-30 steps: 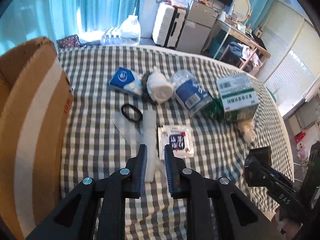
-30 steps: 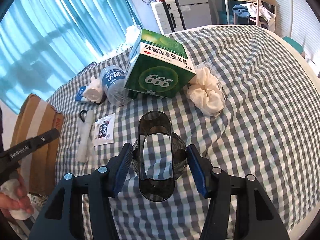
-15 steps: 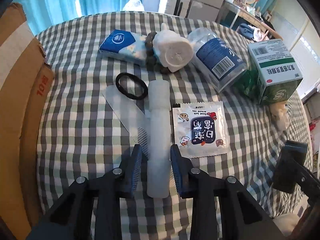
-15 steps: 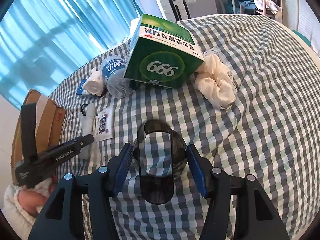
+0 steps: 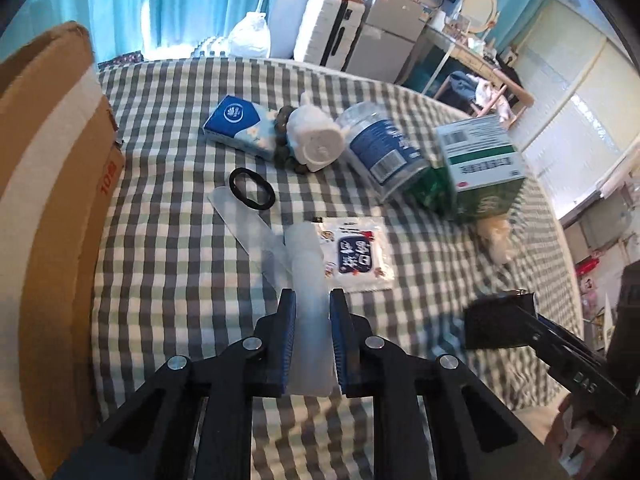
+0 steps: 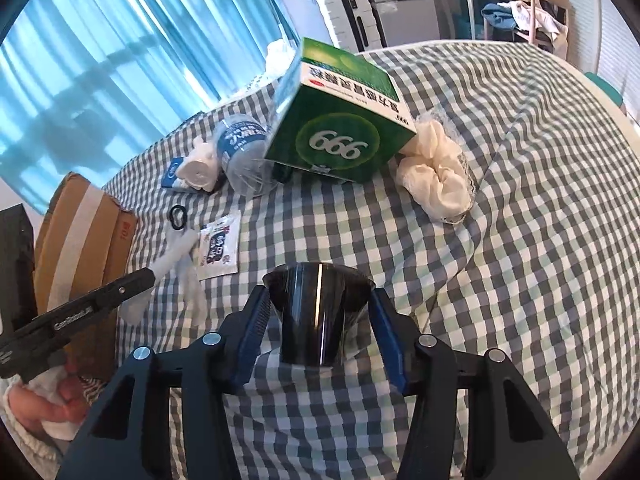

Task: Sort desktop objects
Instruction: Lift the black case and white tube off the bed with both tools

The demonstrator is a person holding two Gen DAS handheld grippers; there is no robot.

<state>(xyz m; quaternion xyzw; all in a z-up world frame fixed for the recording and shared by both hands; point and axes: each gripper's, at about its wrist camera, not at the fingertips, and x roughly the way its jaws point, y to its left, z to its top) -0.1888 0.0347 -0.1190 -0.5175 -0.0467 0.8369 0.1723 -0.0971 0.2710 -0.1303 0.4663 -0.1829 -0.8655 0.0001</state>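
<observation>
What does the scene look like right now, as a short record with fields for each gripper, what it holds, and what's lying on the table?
left gripper: shut on white tube, lifted at an angle
right gripper: shut on dark cup
surface: checked tablecloth
lying near tube: translucent cap, black hair tie, printed sachet
further back: tissue pack, rolled white cloth, plastic bottle, green box
beside box: cream scrunchie
left edge: cardboard box
</observation>
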